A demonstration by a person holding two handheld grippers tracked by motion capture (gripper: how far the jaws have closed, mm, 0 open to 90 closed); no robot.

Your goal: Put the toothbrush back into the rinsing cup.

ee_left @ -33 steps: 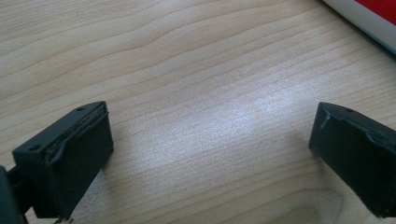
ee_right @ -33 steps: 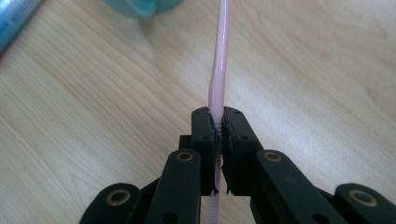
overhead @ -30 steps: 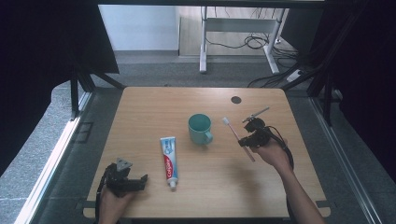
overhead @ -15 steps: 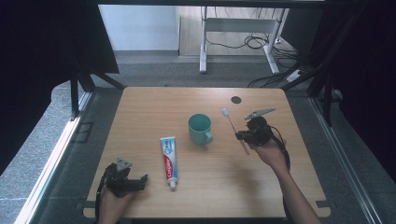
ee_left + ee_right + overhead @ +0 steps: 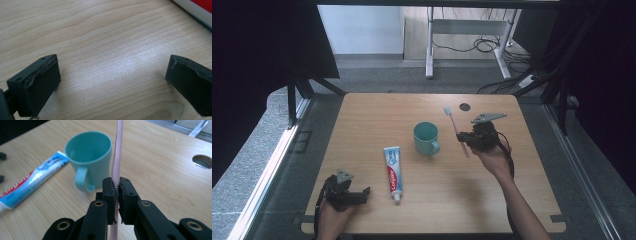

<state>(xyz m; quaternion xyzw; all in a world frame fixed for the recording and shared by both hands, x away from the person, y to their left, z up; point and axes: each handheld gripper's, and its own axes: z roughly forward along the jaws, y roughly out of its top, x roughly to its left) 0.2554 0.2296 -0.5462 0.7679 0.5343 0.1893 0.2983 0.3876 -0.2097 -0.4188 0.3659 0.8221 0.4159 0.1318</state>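
High view: pink toothbrush (image 5: 456, 131) is held clamped in right tool (image 5: 468, 140), lifted just right of teal mug (image 5: 426, 138) w/ head pointing away; toothpaste tube (image 5: 392, 170) lies left of mug on tabletop (image 5: 377, 115); left tool (image 5: 362, 192) rests at near-left corner. Left gripper view: jaws are seen wide apart over bare wood, nothing btwn, tube (image 5: 197, 10) at top right. Right gripper view: pads are pressed on brush handle (image 5: 116, 162), mug (image 5: 88, 157) just beside
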